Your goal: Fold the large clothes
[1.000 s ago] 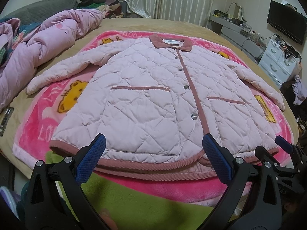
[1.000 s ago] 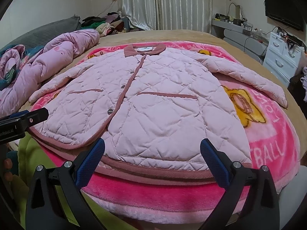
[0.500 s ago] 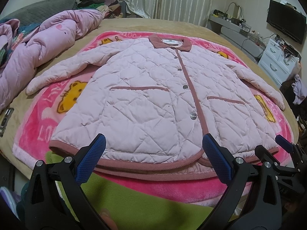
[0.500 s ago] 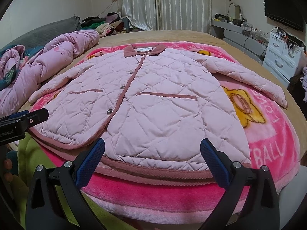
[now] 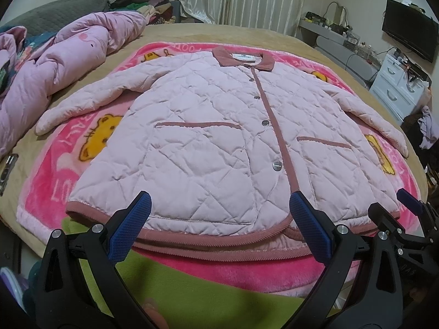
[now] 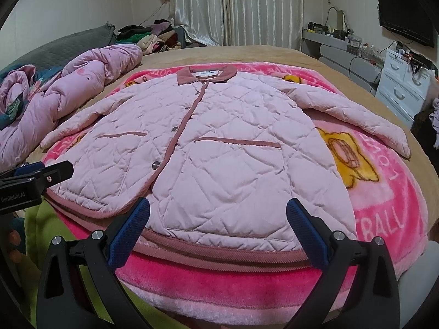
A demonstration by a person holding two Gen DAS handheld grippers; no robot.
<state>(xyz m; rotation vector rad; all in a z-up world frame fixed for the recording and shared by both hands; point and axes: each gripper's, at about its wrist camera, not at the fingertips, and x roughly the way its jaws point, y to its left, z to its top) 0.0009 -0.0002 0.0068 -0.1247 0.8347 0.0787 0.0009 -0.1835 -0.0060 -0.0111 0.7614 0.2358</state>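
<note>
A pale pink quilted jacket (image 5: pixel 219 137) (image 6: pixel 219 148) with dusty-rose trim lies flat and buttoned, front up, collar away from me, both sleeves spread sideways. It rests on a bright pink cartoon blanket (image 5: pixel 49 181) (image 6: pixel 384 205) on the bed. My left gripper (image 5: pixel 219 227) hovers open just short of the hem's left half, nothing between its blue pads. My right gripper (image 6: pixel 218 230) is open as well, over the hem's right half. Each gripper shows at the edge of the other's view.
A crumpled pink duvet (image 5: pixel 55 63) lies along the bed's left side. A green cloth (image 5: pixel 192 288) sits below the hem. A white drawer unit (image 6: pixel 403 87) and wall TV (image 6: pixel 406 13) stand at the right, curtains (image 6: pixel 236 8) behind.
Both grippers have crept slightly forward toward the jacket's hem; the jacket itself has not moved and both stay open.
</note>
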